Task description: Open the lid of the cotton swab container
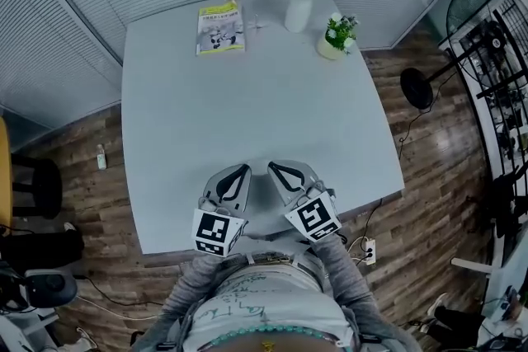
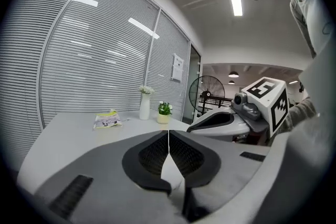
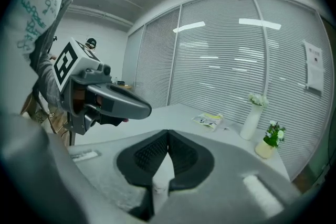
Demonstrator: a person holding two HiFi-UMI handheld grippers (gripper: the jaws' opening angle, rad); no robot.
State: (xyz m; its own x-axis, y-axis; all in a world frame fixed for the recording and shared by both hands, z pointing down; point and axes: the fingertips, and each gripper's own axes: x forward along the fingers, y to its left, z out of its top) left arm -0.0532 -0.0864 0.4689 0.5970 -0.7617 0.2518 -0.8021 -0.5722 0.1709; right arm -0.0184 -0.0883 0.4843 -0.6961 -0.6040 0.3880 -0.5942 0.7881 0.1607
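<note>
Reaching blindly with your grey left gripper [image 1: 235, 175] and grey right gripper [image 1: 280, 171], both pinched shut and empty, could tip the tall white vase [image 1: 298, 10] far ahead; I cannot spot the swab container.

tabletop [image 1: 247, 111] looks smooth and matt, pale grey; floor [image 1: 412, 202] is wood planks with a slight sheen; vase [image 1: 298, 10] is smooth white, kinda glossy; booklet [image 1: 220, 27] is shiny paper; left claw [image 2: 168, 138] and right claw [image 3: 168, 136] are matt grey plastic, pads [image 2: 155, 153] black and ribbed; sleeves [image 1: 340, 268] are grey knit cloth
</note>
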